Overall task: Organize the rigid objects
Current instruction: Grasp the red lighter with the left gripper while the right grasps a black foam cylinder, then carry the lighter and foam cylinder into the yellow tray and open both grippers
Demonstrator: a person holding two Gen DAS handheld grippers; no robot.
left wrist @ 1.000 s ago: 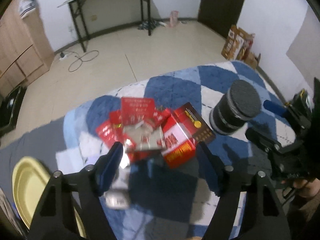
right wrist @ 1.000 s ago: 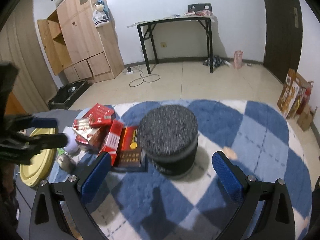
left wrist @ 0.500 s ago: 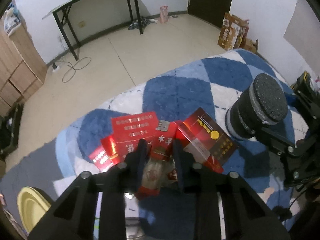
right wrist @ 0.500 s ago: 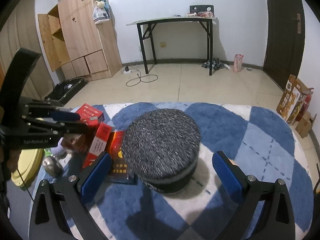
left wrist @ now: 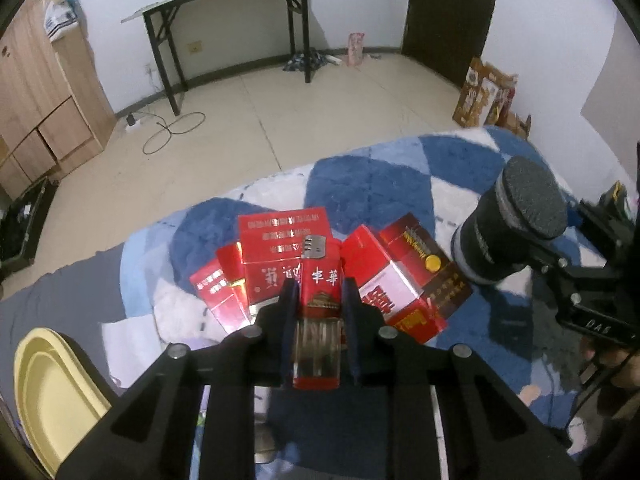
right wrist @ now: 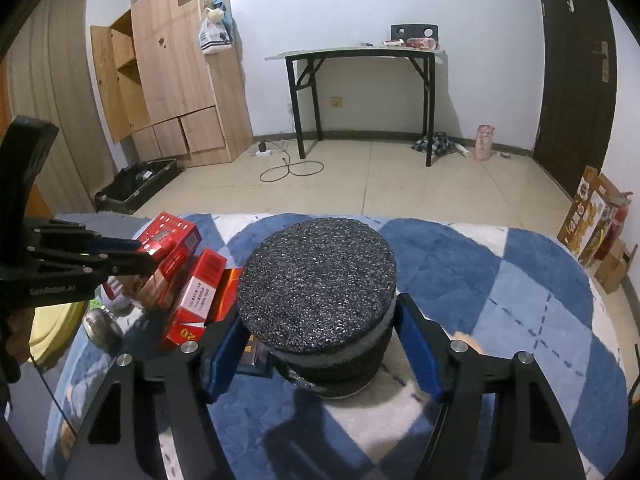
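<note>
Left gripper (left wrist: 318, 300): jaws pinched tight on a narrow red pack (left wrist: 320, 292) with gold characters, both pads flat against its long sides. The pack sits at the near edge of the red box pile (left wrist: 304, 268), which lies on the blue-and-white checked rug (left wrist: 372, 184). A small metal combination lock (left wrist: 314, 246) shows just past the pack's far end, at 12 o'clock from the gripper.

Pile layout in the left wrist view: a wide red box (left wrist: 282, 232) with white print at 11 o'clock, smaller red packs (left wrist: 216, 292) at 9 o'clock, a red-and-white pack (left wrist: 384, 280) at 2 o'clock, and a dark red box with a gold dot (left wrist: 428, 260) leaning on that. A yellow tray (left wrist: 52, 392) sits at 8 o'clock, off the rug's edge.

Right gripper (right wrist: 320, 354): jaws closing around the black cylinder (right wrist: 320, 280) with the rough foam top. The cylinder stands upright between the blue pads; the left pad (right wrist: 224, 356) looks just at its wall and the right pad (right wrist: 416, 352) is close beside it. Firm contact cannot be told. The cylinder stands on the rug at 3 o'clock from the box pile, just beside the dark red box.

In the right wrist view the left gripper (right wrist: 144, 254) enters from 9 o'clock over the pile, a hand (right wrist: 16, 332) behind it. A small rounded metal object (right wrist: 100, 324) lies at 8 o'clock from the pile.
</note>
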